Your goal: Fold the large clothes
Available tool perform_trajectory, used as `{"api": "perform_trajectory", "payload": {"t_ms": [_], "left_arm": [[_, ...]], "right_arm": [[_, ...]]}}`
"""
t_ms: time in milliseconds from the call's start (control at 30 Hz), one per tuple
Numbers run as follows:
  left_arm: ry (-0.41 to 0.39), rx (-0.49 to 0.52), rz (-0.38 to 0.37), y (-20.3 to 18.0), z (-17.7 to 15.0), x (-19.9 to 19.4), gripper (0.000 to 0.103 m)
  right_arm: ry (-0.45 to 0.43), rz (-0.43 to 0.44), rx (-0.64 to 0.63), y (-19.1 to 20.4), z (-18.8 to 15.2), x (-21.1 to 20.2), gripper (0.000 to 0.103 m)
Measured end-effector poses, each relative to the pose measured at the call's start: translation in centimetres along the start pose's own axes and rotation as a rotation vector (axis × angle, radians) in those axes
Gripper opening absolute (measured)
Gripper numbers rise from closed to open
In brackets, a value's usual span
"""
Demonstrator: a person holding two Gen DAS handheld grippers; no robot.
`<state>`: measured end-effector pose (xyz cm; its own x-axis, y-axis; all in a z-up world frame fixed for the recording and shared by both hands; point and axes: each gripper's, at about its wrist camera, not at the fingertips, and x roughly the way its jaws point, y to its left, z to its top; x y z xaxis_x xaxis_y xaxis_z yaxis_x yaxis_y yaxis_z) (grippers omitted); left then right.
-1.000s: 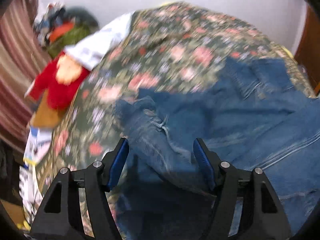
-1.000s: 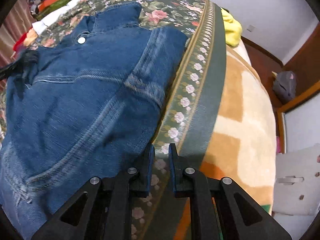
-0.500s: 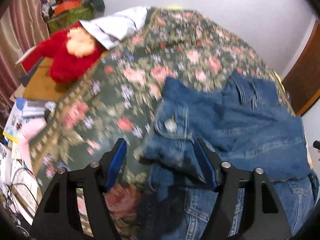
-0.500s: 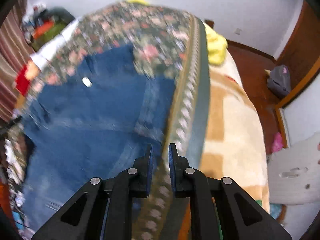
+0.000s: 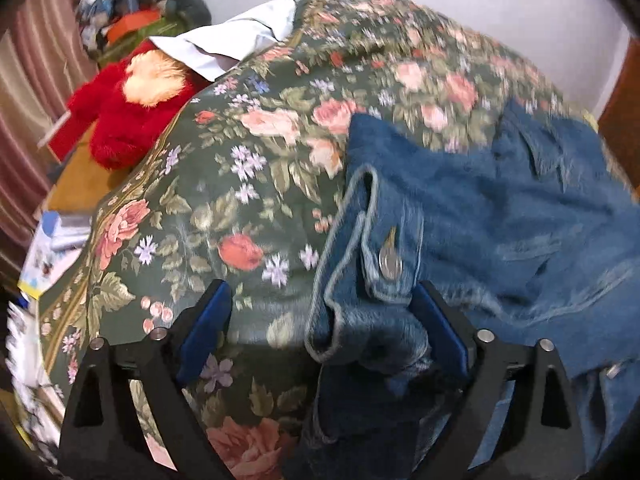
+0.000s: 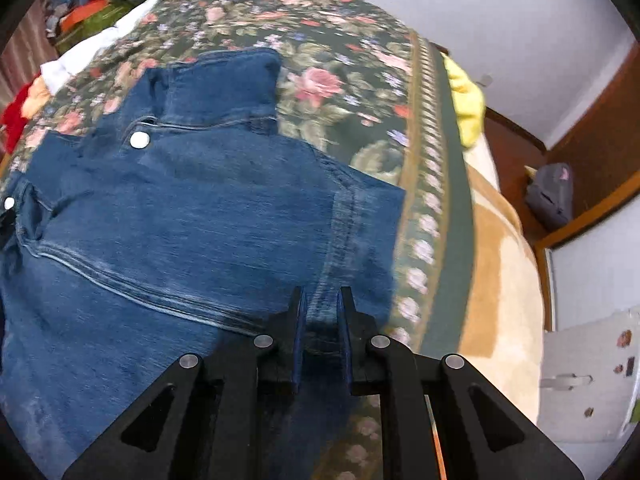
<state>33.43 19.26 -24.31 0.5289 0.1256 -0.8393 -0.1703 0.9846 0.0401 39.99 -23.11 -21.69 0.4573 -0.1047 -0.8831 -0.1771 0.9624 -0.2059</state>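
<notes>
A blue denim jacket [image 6: 192, 216] lies spread on a bed with a dark floral blanket [image 6: 344, 60]. In the left wrist view the jacket [image 5: 500, 216] fills the right side, and its cuff with a metal button [image 5: 390, 266] bunches up between my fingers. My left gripper [image 5: 320, 320] is open wide, the cuff lying against its right finger. My right gripper [image 6: 322, 312] is nearly closed, its jaws a narrow gap apart over the jacket's right edge seam; denim shows in the gap.
A red plush toy [image 5: 120, 104] and a white cloth [image 5: 232, 40] lie at the bed's far left, with a clutter pile [image 5: 132, 4] behind. A yellow cloth [image 6: 466, 104] lies at the bed's right edge. A beige blanket [image 6: 500, 280] hangs over the bed's right side above a wooden floor.
My left gripper has dropped closer to the bed, and the buttoned cuff now sits between its fingers. My right gripper has moved left from the blanket's border onto the jacket's edge.
</notes>
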Motion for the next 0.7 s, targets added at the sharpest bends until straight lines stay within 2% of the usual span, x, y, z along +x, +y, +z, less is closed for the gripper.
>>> {"api": "perform_trajectory", "payload": {"t_ms": [33,67,200,400,533,700], "left_arm": [[0.003,0.040,0.039,-0.5,-0.4,0.1,0.094],[-0.002,0.069,0.066,-1.0,-0.7,0.2,0.094],[-0.004,0.061,0.078,-0.7,-1.5,-0.1,0.094],[0.025,0.034,0.071,0.2,-1.9,-1.6,0.094],[0.054,-0.015,0.036,1.0,-1.2,-2.9,0.094],[-0.013,-0.013,0.012,1.1,1.2,-5.0,0.094]], "right_arm": [[-0.026,-0.097,-0.005,-0.3,-0.2,0.0,0.067],[-0.042,-0.108,-0.005,-0.7,-0.4,-0.2,0.083],[-0.011,0.039,0.106,-3.2,-0.9,0.3,0.083],[0.001,0.118,0.176,-4.4,-1.0,0.2,0.083],[0.002,0.212,0.232,-5.2,-1.2,-0.7,0.083],[-0.060,0.314,0.280,-6.2,-0.5,-3.0,0.083]]}}
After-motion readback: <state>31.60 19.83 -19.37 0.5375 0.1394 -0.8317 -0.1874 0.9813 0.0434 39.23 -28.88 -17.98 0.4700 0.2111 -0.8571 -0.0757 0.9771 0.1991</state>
